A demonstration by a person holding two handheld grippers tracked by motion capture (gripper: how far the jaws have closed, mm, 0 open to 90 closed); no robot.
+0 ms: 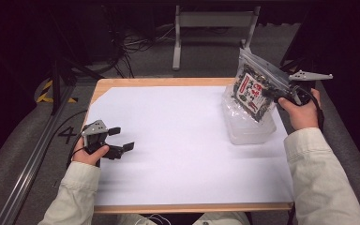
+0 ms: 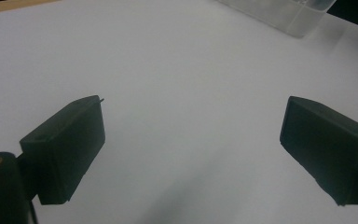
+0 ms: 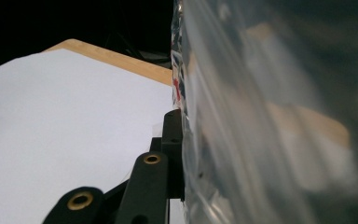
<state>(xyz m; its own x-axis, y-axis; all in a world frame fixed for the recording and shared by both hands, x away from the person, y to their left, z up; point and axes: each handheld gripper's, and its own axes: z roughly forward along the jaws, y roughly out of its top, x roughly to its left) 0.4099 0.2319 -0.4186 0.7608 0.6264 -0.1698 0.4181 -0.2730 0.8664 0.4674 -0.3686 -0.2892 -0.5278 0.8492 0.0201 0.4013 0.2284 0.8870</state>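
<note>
Well to the left of the clear plastic container (image 1: pixel 251 126), near the table's (image 1: pixel 178 154) left edge, the left hand-held gripper (image 1: pixel 122 138) rests low over the white surface with its jaws wide apart and nothing between them; in the left gripper view those jaws frame bare table, and a corner of the container (image 2: pixel 284 14) shows far ahead. Moving right, the stretch of table between that gripper and the container is bare white. The container itself sits toward the table's right side, and directly above it hangs a clear zip bag (image 1: pixel 258 86) with a dark printed packet inside. The right hand-held gripper (image 1: pixel 281 93) is clamped on the bag's right edge, the bag (image 3: pixel 270 116) pressed against its jaw in the right gripper view. The bag's long axis runs steeply from its sealed top, up and away from the person, down toward the container, its lower end just over or in the opening; I cannot tell which. The right hand is plainly nearer, so the likely next move, lowering the bag into the container, looks to be its own.
</note>
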